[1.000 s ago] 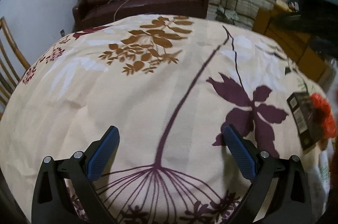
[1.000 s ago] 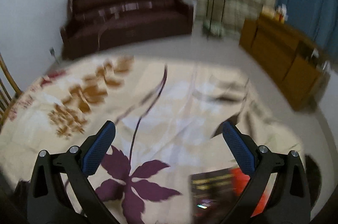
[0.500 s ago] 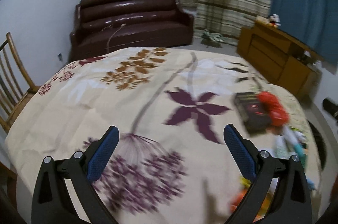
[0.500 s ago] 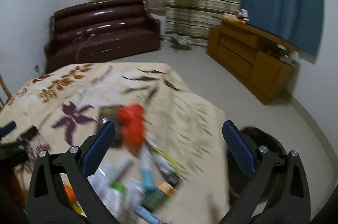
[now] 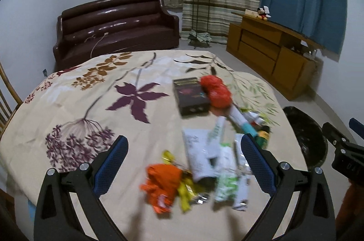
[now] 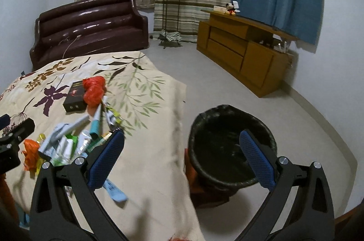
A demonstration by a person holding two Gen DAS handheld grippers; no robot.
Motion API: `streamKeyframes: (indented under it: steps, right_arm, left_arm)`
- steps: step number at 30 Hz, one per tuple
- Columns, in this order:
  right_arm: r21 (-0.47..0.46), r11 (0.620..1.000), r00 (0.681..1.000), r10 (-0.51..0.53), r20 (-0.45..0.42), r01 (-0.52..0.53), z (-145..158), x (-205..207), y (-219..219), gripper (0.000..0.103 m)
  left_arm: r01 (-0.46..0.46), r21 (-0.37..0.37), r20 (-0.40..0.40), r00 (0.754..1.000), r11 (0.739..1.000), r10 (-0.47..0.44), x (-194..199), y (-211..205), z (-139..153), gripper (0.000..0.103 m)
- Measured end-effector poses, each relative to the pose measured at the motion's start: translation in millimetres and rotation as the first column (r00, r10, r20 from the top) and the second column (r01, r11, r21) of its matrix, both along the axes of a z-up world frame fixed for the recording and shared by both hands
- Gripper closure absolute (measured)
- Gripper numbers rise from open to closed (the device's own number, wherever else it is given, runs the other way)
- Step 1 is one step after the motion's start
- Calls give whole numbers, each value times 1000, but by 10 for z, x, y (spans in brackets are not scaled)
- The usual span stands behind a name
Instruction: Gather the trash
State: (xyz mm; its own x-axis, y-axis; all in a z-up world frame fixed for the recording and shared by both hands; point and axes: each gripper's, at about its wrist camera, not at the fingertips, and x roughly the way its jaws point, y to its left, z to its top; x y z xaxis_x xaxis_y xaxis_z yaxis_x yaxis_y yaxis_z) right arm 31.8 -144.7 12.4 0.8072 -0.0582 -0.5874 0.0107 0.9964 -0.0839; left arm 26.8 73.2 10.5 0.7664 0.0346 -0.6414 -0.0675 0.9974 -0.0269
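A pile of trash lies on the floral tablecloth: a black box, a red crumpled bag, white and green wrappers, an orange wrapper. My left gripper is open and empty, just above the near end of the pile. A black-lined trash bin stands on the floor right of the table. My right gripper is open and empty, between the table's edge and the bin. The pile also shows in the right wrist view.
A dark brown sofa stands behind the table. A wooden cabinet lines the right wall. A plant stand is by the curtains. A wooden chair is at the table's left. The right gripper shows at the left view's right edge.
Both views have swung up and to the right, from the bare cloth to the trash pile and bin. Both grippers stay open.
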Motion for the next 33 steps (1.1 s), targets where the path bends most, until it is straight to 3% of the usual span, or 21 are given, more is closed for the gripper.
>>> streamKeyframes:
  steps: [6, 33]
  right_arm:
    - [-21, 1000, 999, -5, 36, 5, -49, -112, -169, 4]
    - [51, 999, 1000, -3, -7, 3, -215, -247, -505, 4]
  left_arm:
    - [1, 15, 5, 1000, 1000, -1, -101, -254, -45, 6]
    - [15, 58, 3, 1000, 998, -16, -182, -740, -133, 6]
